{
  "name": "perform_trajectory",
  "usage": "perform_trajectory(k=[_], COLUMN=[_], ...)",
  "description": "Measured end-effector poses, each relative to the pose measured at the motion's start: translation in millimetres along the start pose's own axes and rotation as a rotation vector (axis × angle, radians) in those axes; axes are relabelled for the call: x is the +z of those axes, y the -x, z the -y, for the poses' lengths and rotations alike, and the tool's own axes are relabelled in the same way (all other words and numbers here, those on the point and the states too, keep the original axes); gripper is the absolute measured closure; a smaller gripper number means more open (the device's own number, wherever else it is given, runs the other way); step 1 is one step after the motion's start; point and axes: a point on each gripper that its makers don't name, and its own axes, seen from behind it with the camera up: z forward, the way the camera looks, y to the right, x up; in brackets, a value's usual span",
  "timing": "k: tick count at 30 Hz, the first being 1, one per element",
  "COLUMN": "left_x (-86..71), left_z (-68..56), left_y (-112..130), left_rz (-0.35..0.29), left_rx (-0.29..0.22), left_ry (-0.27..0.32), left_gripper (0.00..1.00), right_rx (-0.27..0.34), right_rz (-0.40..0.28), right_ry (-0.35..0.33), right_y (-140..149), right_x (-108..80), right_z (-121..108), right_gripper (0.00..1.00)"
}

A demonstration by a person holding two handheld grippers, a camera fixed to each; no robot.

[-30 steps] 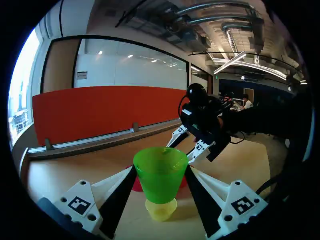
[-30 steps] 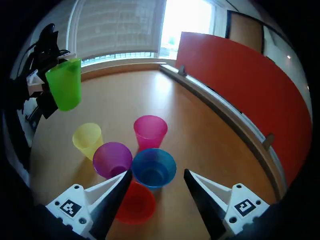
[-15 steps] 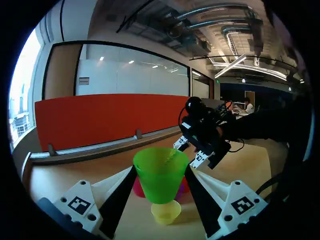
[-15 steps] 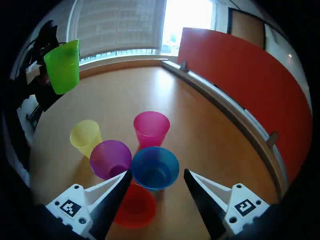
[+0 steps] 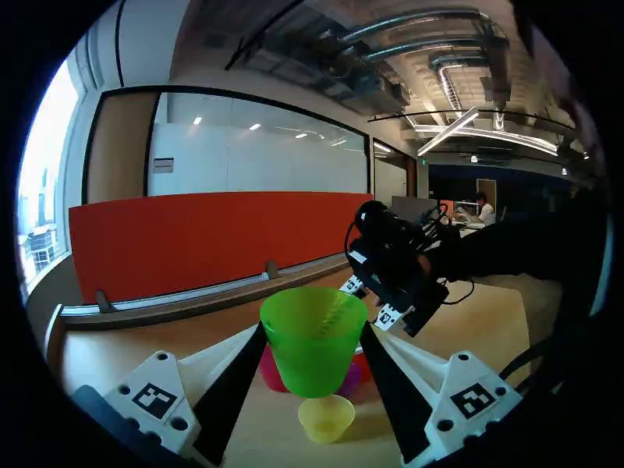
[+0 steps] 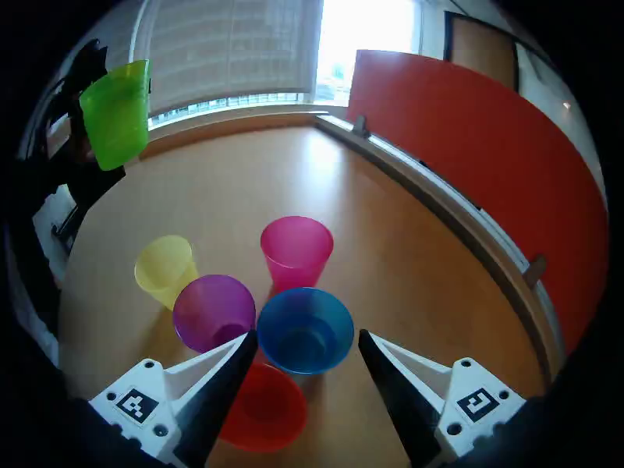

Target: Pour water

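The wooden table bears a tight cluster of upright cups: yellow cup, purple cup, pink cup, blue cup and red cup.

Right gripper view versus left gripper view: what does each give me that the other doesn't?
Right gripper view: a look down into the translucent blue plastic cup, framed by the fingers of the open right gripper. Left gripper view: the left gripper clamped on the translucent green plastic cup, the right gripper from outside, raised over the cups, and ceiling pipes. Both: green cup, yellow plastic cup, pink plastic cup, purple plastic cup, wooden table, red partition panel.
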Motion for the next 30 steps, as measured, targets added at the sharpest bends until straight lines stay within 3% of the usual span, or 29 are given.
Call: perform_trajectory(k=[24,30], left_x=[-5.7,-6.4], left_z=[2.3,4.4], left_y=[-10,-7], left_rz=[-0.032,-0.034], left_rx=[-0.002,-0.008], left_ry=[-0.004,-0.006], left_gripper=[0.15,0.14], right_rx=[0.041,0.048], right_rz=[0.087,0.074], right_ry=[-0.007,0.000], right_y=[6,3], right_x=[19.7,23.1], right_z=[3,2], right_gripper=[0.00,0.02])
